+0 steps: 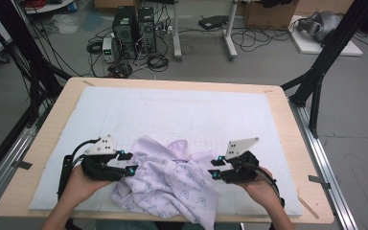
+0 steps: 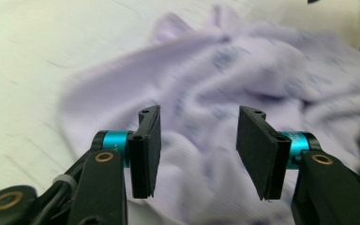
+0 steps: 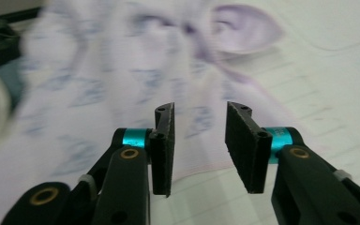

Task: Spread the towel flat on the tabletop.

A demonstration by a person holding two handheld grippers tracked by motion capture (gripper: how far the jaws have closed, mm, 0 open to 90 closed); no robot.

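At the near edge of the table (image 1: 43, 143), on the white mat (image 1: 182, 110): one crumpled lilac garment (image 1: 170, 179) with a small blue print, flanked by two grippers. Left gripper (image 1: 130, 163) at its 9 o'clock, right gripper (image 1: 215, 168) at its 3 o'clock. The high view adds the floor with two computer towers (image 1: 134, 31) at 12 o'clock. Each gripper view shows jaws parted to a moderate gap, nothing clamped; the cloth lies just beyond and below them.

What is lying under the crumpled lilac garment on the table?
The lilac garment rests on a white mat that covers the wooden table. Its near edge hangs over the table's front. Anything beneath its folds is hidden by the cloth.
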